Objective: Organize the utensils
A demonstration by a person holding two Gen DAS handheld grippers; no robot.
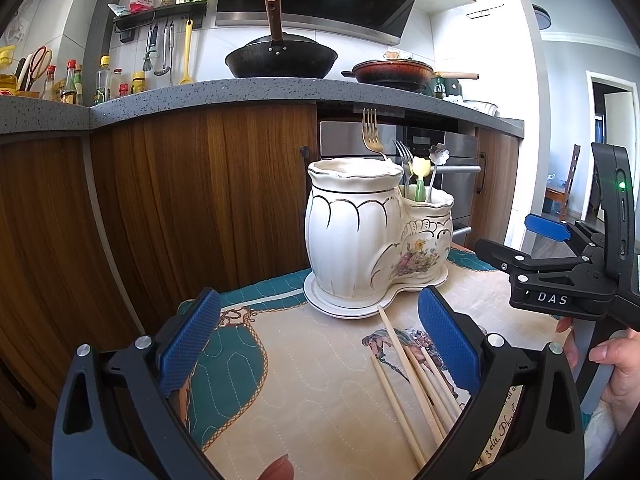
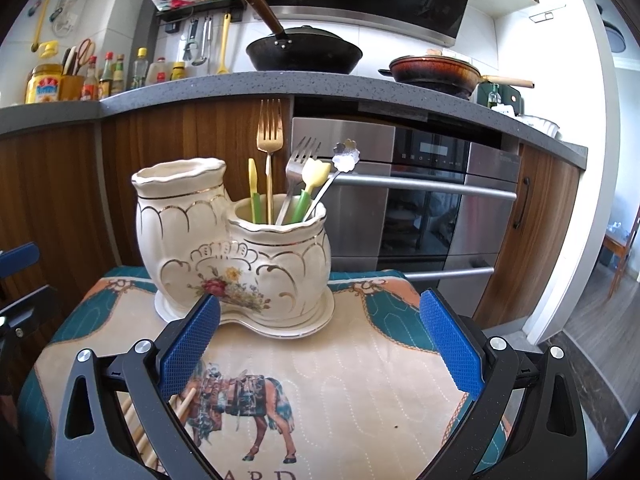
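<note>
Left wrist view shows the left tool released over the desk, chopsticks by its right finger, holder beyond. Right wrist view alone reveals forks in the holder's low cup; right tool released.

Forks stand upright in the ceramic holder; chopsticks lie loose beside it.

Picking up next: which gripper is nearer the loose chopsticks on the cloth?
Left. The left gripper hangs open with the chopsticks beside its right finger; the right gripper, also open, sits off to their right.
</note>
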